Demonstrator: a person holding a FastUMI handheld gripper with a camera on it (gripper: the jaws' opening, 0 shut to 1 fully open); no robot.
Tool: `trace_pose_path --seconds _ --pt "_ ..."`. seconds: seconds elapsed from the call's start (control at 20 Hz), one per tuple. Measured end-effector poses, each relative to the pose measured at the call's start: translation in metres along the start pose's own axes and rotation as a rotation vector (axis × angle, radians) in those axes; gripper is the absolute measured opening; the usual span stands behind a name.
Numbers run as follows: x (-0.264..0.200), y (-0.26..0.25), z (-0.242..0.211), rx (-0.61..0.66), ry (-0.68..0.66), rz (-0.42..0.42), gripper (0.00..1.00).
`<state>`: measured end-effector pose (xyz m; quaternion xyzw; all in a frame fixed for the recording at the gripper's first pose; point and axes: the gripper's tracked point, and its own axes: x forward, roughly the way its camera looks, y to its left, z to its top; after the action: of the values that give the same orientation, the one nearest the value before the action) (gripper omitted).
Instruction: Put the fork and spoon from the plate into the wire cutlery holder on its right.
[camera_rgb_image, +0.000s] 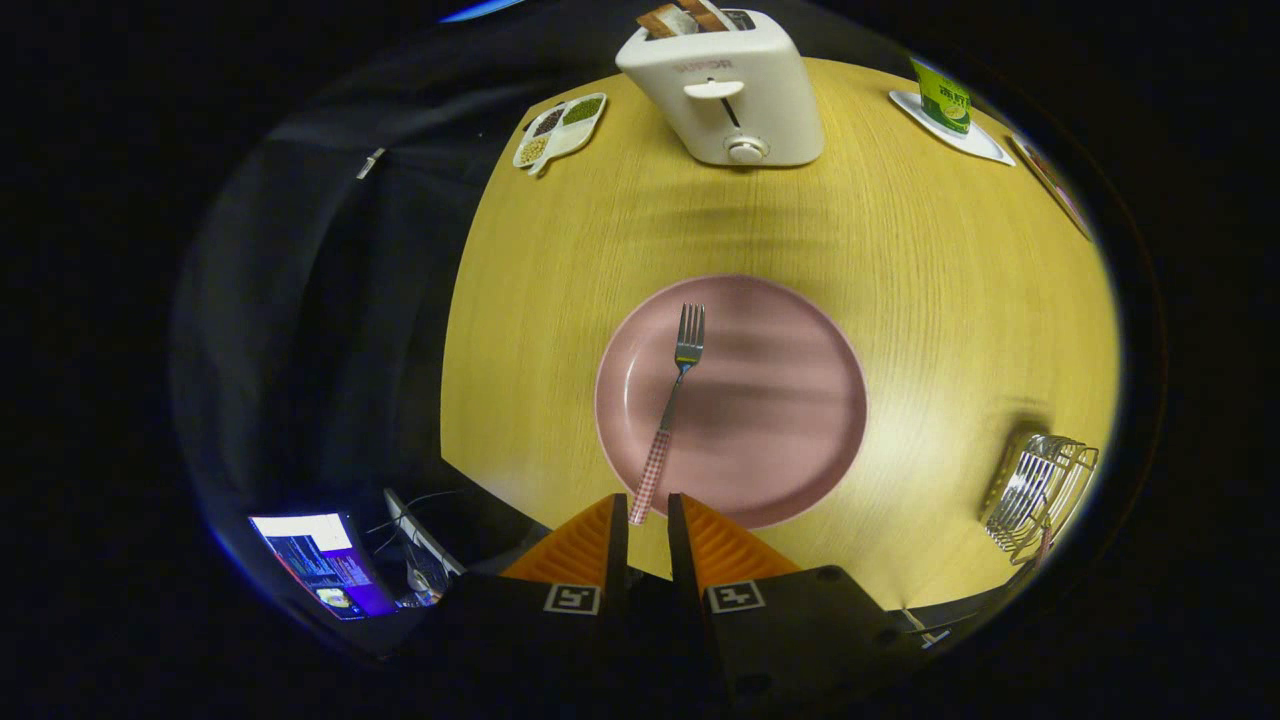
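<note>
Lying on the plate (780, 420), left of its middle: the fork (672, 405), tines pointing away toward the toaster (728, 95), handle end reaching over the near rim and into the narrow gap between the gripper (648, 525) fingers (585, 540), whether touched by them not clear. Resting mid-table (900, 250), the plate itself. Standing behind it at the far edge, the toaster, holding bread slices (685, 18). Left of the toaster, a divided dish (560, 130). Right of it, a carton (942, 97) on a small tray (975, 140). Right of the plate and well apart from it, near the table's edge, the wire cutlery holder (1040, 490). Below the table's left side, a screen (320, 560).
</note>
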<state>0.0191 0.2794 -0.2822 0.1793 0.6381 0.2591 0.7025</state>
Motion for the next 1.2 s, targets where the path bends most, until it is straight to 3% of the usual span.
trace_pose_path --seconds 0.35,0.85,0.9,0.95,1.05,1.2 --pt "0.059 -0.004 -0.002 0.051 0.054 -0.076 0.24" --pt "0.097 -0.016 -0.013 0.072 0.102 -0.159 0.24" --pt "0.098 -0.015 -0.016 0.073 0.105 -0.151 0.24" --pt "0.098 -0.015 -0.017 0.076 0.109 -0.142 0.16" --pt "0.092 -0.017 -0.019 0.055 0.116 -0.124 0.1" --pt "0.073 -0.019 -0.013 0.071 0.092 -0.089 0.1"
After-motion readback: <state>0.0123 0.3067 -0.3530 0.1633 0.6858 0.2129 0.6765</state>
